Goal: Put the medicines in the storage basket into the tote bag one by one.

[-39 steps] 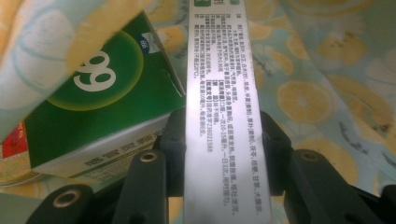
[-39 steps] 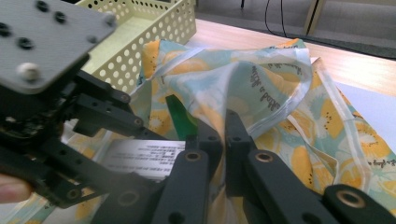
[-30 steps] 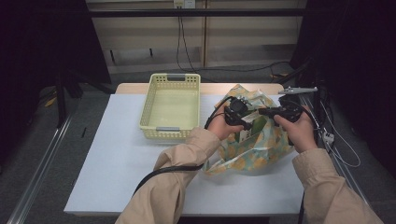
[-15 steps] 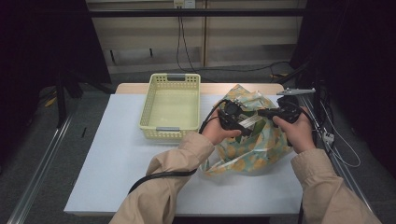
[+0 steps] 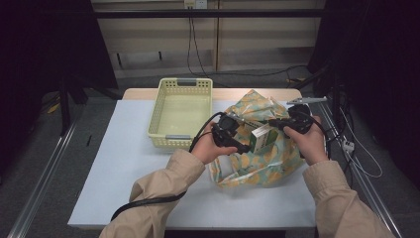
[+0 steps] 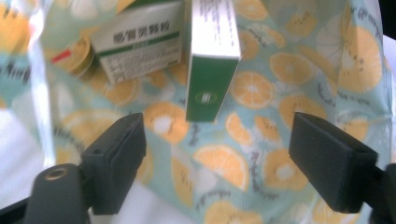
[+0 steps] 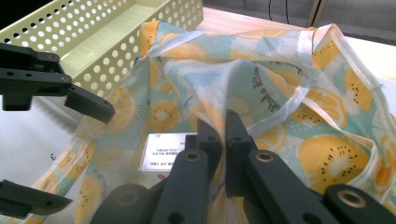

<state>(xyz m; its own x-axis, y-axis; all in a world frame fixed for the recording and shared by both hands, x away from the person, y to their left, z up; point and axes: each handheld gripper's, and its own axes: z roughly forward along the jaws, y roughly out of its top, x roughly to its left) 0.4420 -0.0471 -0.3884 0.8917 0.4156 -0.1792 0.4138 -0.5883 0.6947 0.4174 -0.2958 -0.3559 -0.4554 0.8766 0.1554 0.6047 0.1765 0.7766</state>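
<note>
Pinching bag (image 7: 261, 93) edge, R gripper (image 7: 218, 122) fingers, L gripper (image 6: 217, 163) fingers just spread, nothing between, box (image 6: 210, 56) beyond.

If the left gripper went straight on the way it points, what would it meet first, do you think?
Probably the green-and-white box, standing on end between the open left gripper's jaws. Depth is unclear; the fruit-print bag cloth under it may come first.

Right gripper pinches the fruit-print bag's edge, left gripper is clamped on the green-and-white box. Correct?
Not quite. The left gripper is open, jaws apart, the green-and-white box beyond them untouched, per the left gripper view. The right gripper does pinch the fruit-print bag.
</note>
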